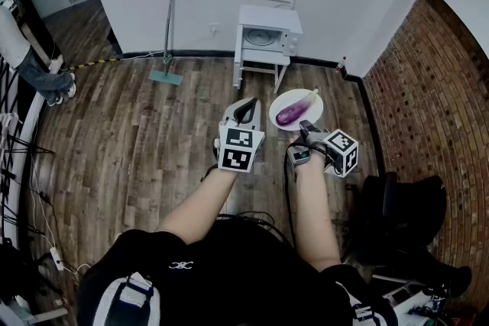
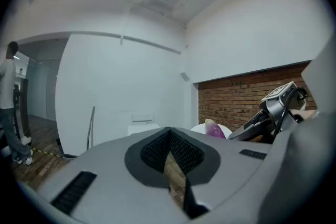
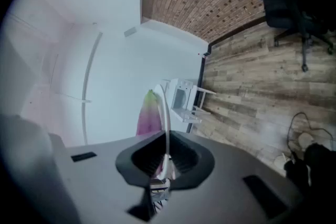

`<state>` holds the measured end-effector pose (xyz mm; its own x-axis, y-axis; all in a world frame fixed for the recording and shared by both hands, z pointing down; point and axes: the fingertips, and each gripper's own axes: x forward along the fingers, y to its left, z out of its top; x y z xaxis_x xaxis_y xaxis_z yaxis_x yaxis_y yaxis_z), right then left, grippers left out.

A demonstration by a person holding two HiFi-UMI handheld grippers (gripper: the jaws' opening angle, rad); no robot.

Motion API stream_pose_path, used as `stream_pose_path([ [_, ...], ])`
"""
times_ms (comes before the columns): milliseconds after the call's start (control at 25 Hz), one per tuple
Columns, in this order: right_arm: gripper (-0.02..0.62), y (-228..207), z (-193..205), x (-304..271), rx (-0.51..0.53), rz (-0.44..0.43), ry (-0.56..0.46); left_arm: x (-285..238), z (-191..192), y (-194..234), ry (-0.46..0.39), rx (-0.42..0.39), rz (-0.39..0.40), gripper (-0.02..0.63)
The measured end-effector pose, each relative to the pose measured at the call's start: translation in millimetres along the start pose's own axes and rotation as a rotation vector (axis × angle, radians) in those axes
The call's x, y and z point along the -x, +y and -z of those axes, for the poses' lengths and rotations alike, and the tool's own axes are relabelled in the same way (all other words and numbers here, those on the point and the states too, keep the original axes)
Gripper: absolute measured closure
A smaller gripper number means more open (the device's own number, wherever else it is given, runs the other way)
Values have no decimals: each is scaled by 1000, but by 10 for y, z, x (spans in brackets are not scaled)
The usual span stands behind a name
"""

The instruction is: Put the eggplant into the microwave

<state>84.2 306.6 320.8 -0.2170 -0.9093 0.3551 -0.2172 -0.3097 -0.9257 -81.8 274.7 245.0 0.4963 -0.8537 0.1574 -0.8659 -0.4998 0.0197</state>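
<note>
Right gripper [image 1: 305,124] pinches plate [image 1: 312,108] rim; eggplant [image 1: 292,113] lies loose, smooth, likely to roll: keep level. Left gripper [image 1: 244,106] closed, empty.

Wood-plank floor [image 1: 153,141] bearing a small white stand [image 1: 263,63] against the far wall, a mop [image 1: 166,76] propped beside it, a black office chair [image 1: 405,210] by the brick wall, loose cables [image 1: 30,202] at the left edge, and a standing person's shoes [image 1: 59,94]. The stand carries the microwave [image 1: 269,30]. A white plate [image 1: 306,101], clear of the floor, carries the eggplant [image 1: 293,113].
</note>
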Motion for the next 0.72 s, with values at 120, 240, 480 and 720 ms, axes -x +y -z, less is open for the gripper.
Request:
stream_pose_path([
  [120, 568, -21, -93, 41, 14, 3, -14, -45, 19, -93, 15, 7, 5, 615],
  [240, 568, -46, -154, 90, 14, -3, -11, -62, 21, -178, 15, 1, -5, 615],
  [480, 568, -129, -189, 130, 1, -14, 21, -13, 85, -312, 18, 13, -29, 615],
  [720, 568, -294, -272, 5, -30, -10, 48, -212, 279, -361, 59, 2, -38, 615],
])
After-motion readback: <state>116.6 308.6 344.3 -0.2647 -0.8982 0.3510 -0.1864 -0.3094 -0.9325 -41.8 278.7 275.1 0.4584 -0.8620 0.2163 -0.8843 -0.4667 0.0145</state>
